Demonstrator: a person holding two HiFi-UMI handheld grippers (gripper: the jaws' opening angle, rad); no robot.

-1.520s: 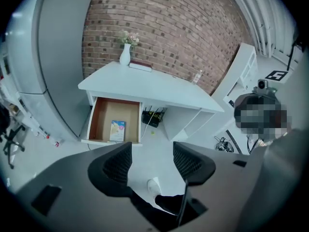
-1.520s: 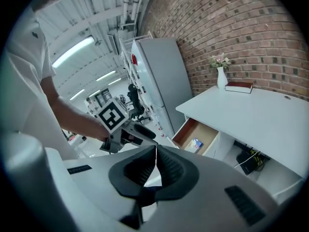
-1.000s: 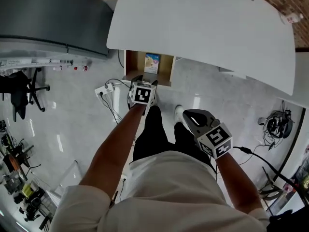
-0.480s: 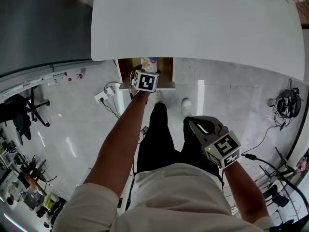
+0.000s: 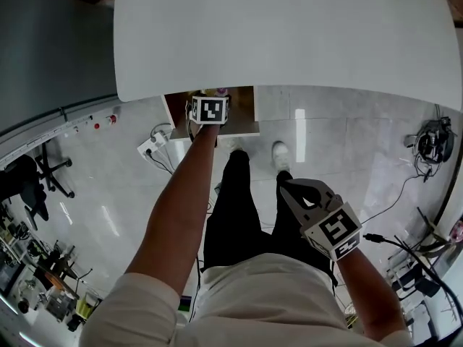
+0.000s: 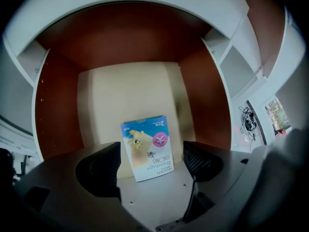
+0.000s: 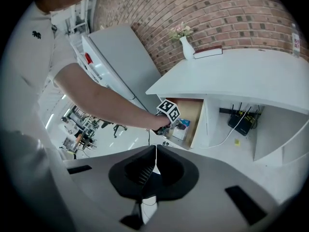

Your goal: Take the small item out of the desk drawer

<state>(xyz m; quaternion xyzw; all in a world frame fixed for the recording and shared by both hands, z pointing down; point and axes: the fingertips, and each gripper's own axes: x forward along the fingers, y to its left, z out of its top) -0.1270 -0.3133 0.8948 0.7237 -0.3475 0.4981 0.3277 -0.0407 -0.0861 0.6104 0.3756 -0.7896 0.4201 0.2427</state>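
Note:
A small blue and cream box (image 6: 147, 146) stands on the pale floor of the open wooden drawer (image 6: 125, 95) under the white desk. My left gripper (image 6: 150, 164) reaches into the drawer; its jaws are opening, with the box between the two black fingers (image 6: 99, 166) and a gap on each side. In the head view the left gripper (image 5: 210, 107) sits at the drawer (image 5: 242, 114) mouth and hides most of the box. My right gripper (image 5: 293, 188) hangs low by the person's legs, shut and empty; its closed tips (image 7: 154, 166) point toward the desk.
The white desk top (image 5: 289, 35) overhangs the drawer. A power strip with cables (image 5: 152, 144) lies on the floor to the left, more cables (image 5: 434, 139) at the right. A vase (image 7: 186, 46) and a book (image 7: 207, 51) stand on the desk. A grey cabinet (image 7: 120, 62) is beside it.
My left gripper has moved forward from the drawer's front into the drawer, over the box. The head view has shifted toward the desk. The right gripper stays low and shut.

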